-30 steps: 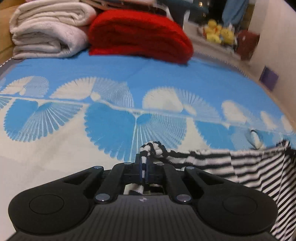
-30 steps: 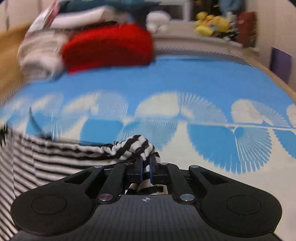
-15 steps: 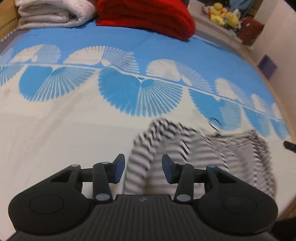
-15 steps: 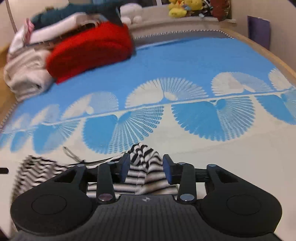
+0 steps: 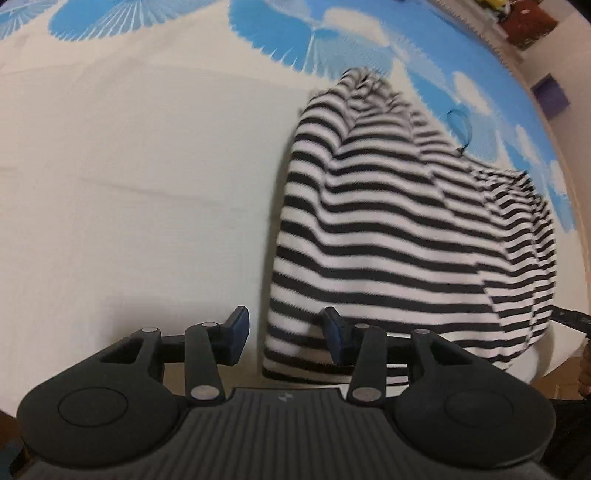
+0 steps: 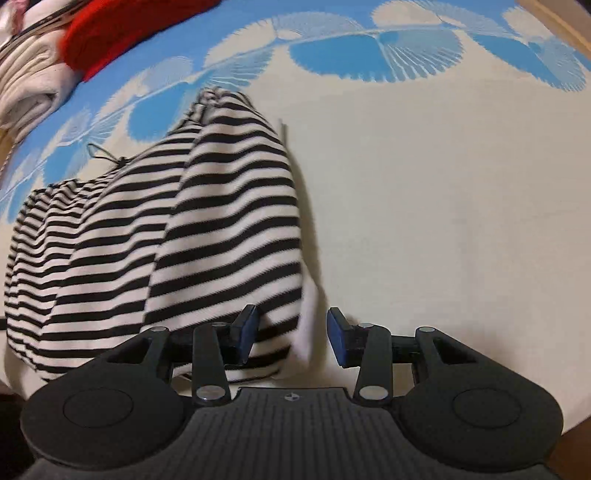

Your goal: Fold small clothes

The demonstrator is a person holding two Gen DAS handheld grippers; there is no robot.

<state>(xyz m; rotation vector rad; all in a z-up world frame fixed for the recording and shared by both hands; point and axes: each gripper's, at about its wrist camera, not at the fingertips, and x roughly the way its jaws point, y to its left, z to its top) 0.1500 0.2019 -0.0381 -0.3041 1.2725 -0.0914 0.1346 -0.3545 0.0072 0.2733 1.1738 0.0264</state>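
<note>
- The striped garment [image 5: 388, 229] is being shown lying on the bedspread [image 5: 129, 166], draped in soft humps, its far end bunched towards 12 o'clock and its near hem reaching the grippers at 6 o'clock.
- The left gripper [image 5: 286, 336] is being held with its jaws parted after a recent opening; the garment's near left corner is lying between the blue pads [image 5: 238, 330], but no pad is being seen pressing on it. Nothing is being held.
- The right gripper [image 6: 291, 336] is likewise being held parted after opening; the garment's near right corner [image 6: 280, 343] is lying between its pads, released.
- In the right view, a red folded item [image 6: 122, 29] and pale folded linens [image 6: 26, 85] are being seen at 10 o'clock, well apart from the garment.
- A thin dark cord [image 5: 460, 129] is being seen at the garment's far edge; whether it is attached is possibly not determinable owing to blur.
- Handling judgement: the fabric is being assessed as light, limp and knit-soft, likely to sag and bunch instead of holding a crease.
- A hold at corners or along a hem edge, both layers pinched together, is being advised, with the cloth being kept taut between the two grippers.
</note>
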